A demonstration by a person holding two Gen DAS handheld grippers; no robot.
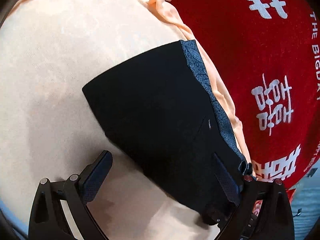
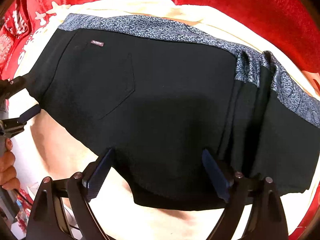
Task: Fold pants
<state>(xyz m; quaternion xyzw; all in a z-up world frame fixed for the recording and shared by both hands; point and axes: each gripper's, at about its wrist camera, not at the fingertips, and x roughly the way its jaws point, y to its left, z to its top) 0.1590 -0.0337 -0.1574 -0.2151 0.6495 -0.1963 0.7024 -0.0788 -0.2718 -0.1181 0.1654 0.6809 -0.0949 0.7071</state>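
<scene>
- Left wrist view: I see the black pants (image 1: 156,108) folded into a neat block in the middle. They lie on a peach cloth (image 1: 60,60).
- A blue speckled band (image 1: 202,80) runs along the pants' edge toward 2 o'clock.
- A red blanket with white letters (image 1: 260,50) fills the side from 12 to 4 o'clock.
- My left gripper (image 1: 162,170) sits at 6 o'clock. Its jaws are spread wide and hold nothing. One finger (image 1: 98,172) is over the peach cloth and the other one is over the pants' near corner.
- Right wrist view: the pants (image 2: 160,110) fill the middle, with a small pocket label (image 2: 97,43) at 11 o'clock.
- The speckled band (image 2: 152,29) runs along the top, from 11 to 3 o'clock.
- My right gripper (image 2: 158,172) is at 6 o'clock, looking down. Its jaws are wide apart and let go, with the pants' lower edge between them.
- At 9 o'clock I see the left gripper (image 2: 22,100) by the pants' corner, and a hand (image 2: 8,166) below it.
</scene>
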